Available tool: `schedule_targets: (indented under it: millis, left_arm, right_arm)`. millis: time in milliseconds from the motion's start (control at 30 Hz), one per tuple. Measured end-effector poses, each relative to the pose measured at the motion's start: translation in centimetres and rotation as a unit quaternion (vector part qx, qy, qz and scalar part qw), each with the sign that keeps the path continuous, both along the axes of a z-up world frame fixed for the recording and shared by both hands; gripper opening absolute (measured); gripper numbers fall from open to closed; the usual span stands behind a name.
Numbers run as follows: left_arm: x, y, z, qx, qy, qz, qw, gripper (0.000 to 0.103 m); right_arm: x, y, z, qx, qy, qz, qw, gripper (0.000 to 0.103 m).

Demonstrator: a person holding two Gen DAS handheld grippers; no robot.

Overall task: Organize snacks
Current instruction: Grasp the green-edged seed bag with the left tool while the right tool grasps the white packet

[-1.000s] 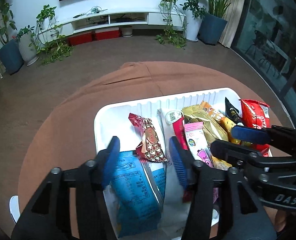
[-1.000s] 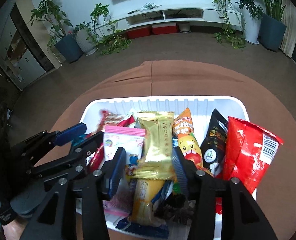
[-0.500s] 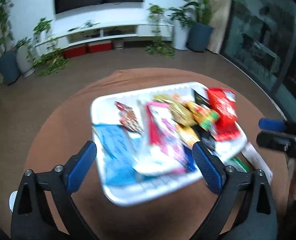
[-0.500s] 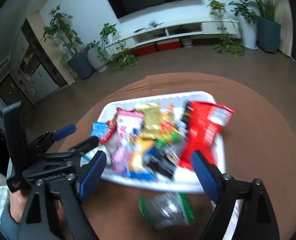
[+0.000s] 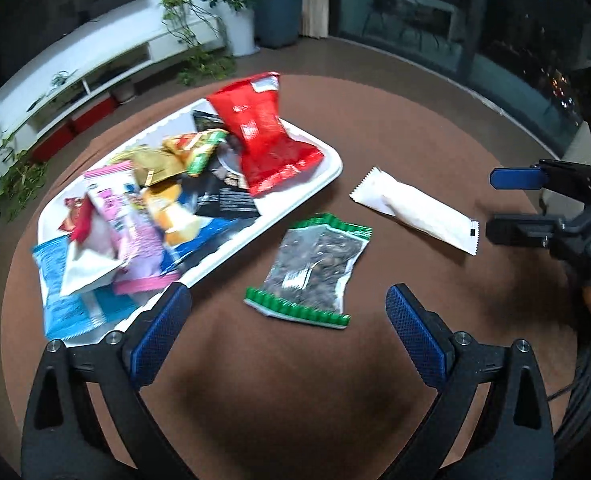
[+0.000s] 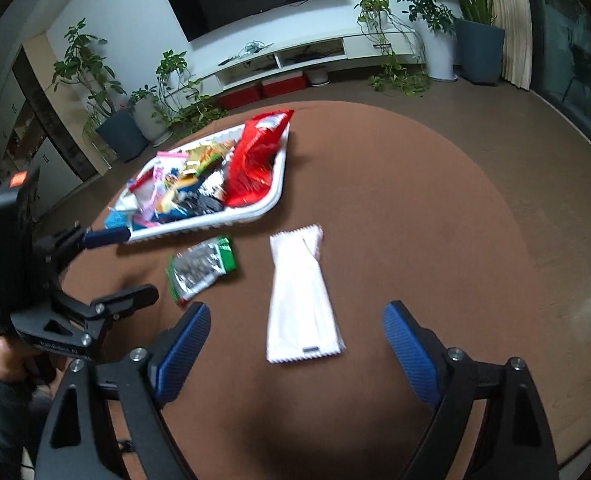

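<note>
- On the brown table [image 5: 415, 128], a white tray [image 5: 327, 168] is seen heaped with snack packets, a red bag [image 5: 263, 136] uppermost.
- Just beside the tray, a green-edged packet [image 5: 311, 268] and a white packet [image 5: 419, 210] are laid flat on the table.
- The left tongs [image 5: 287, 328] have just been opening and are spread wide, with nothing gripped.
- The right tongs [image 6: 295, 344] are likewise spread wide over the white packet's near end, which is not pressed.

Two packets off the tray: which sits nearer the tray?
The green-edged clear packet, dark contents, lying just off the white tray rim. The plain white packet lies farther out, toward the right gripper.
</note>
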State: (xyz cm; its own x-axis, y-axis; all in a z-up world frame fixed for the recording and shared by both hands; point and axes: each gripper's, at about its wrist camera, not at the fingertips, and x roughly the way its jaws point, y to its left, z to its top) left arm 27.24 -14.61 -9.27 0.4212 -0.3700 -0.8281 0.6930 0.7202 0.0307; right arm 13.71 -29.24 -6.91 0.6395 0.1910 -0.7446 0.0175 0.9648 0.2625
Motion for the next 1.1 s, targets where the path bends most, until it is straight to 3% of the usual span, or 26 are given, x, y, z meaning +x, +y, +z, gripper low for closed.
schedule_targets:
  millis: [133,233,500,600,867,1100]
  left_arm:
    - [0.3,-2.0,-1.1,0.034,0.015,-0.015,0.9992,0.096]
    - [0.3,-3.1,-1.8,0.052,0.024,-0.031,0.9979,0.079]
    - [0.8,-6.0,-2.9,0.08,0.042,-0.043,0.995,0.071]
    - [2.1,-6.4,-3.1,0.074,0.053,-0.036,0.9952,0.069]
    - [2.5,-6.4,-2.9,0.056,0.071,-0.051,0.9945,0.045]
    - [1.3,-7.2,-3.0,0.054,0.077,-0.049,0.9943,0.032]
  right_arm:
    - [-0.1,-0.1,-0.4,0.002,-0.002,0.0,1.0,0.09]
    - [-0.3,-0.4,-0.6,-0.002,-0.011,-0.004,1.0,0.09]
    - [-0.2,-1.1,-1.8,0.02,-0.005,-0.006,1.0,0.09]
    - [-0.2,-1.0,-1.9,0.018,-0.006,-0.007,1.0,0.09]
    - [0.1,-1.2,-2.3,0.02,-0.003,-0.008,1.0,0.09]
    - [0.3,-0.9,-2.6,0.005,-0.001,-0.012,1.0,0.09]
